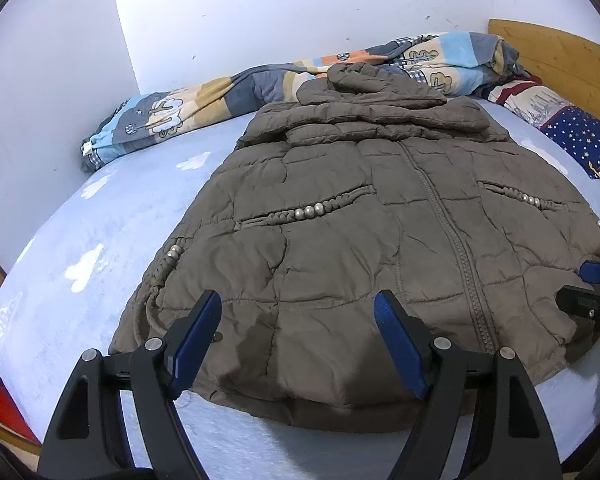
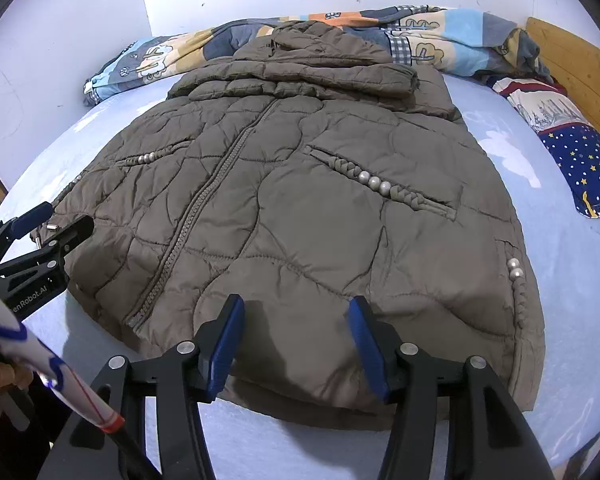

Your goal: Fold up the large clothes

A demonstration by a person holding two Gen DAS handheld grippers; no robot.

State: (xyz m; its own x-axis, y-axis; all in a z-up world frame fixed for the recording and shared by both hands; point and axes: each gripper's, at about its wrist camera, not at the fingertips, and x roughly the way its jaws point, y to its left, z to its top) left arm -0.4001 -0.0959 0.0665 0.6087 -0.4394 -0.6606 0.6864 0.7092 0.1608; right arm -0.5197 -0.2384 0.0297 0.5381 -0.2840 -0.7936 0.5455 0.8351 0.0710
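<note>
A brown quilted padded jacket is laid flat, zipped front upward, on the pale blue bed. The left gripper and right gripper are held over its near hem, jaws spread wide, nothing grasped. A patterned multicoloured duvet is bunched beyond the hood.

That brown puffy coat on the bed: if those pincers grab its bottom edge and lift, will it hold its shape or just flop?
The coat would probably flop: its quilted shell already creases and sags over the bed sheet. It looks puffy, so likely light for its bulk. The smooth fabric may slip between the open right gripper fingers unless they pinch a thick fold.
</note>
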